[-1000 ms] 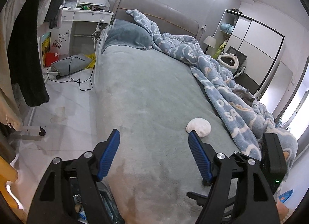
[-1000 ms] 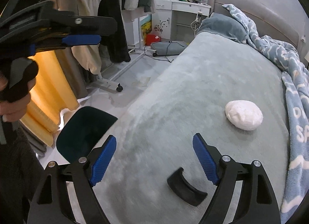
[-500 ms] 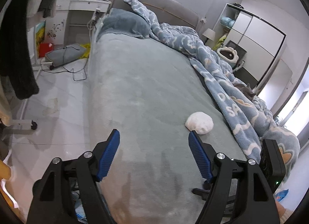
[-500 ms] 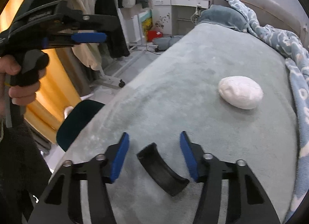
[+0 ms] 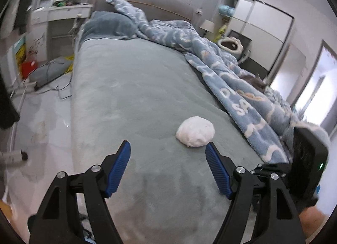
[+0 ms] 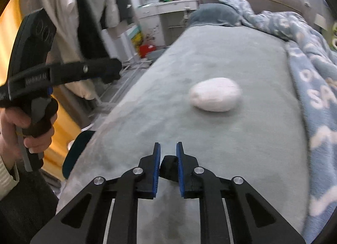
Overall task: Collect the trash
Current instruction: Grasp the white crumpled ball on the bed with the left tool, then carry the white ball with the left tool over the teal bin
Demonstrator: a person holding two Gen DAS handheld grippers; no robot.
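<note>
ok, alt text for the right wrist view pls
The right gripper is shut on a small curved black piece at the near end of a grey-green bed. A white crumpled wad lies further up the bed, beside a blue patterned blanket. At left, a hand holds the left gripper over the bedside.

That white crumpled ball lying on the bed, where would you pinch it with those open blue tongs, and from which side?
Across its middle, coming from the foot of the bed and slightly above. The white wad is a squat, rounded lump lying free on the grey bedsheet, with nothing touching it. The left gripper is open and probably wide enough to straddle it, one jaw on each flank.
</note>
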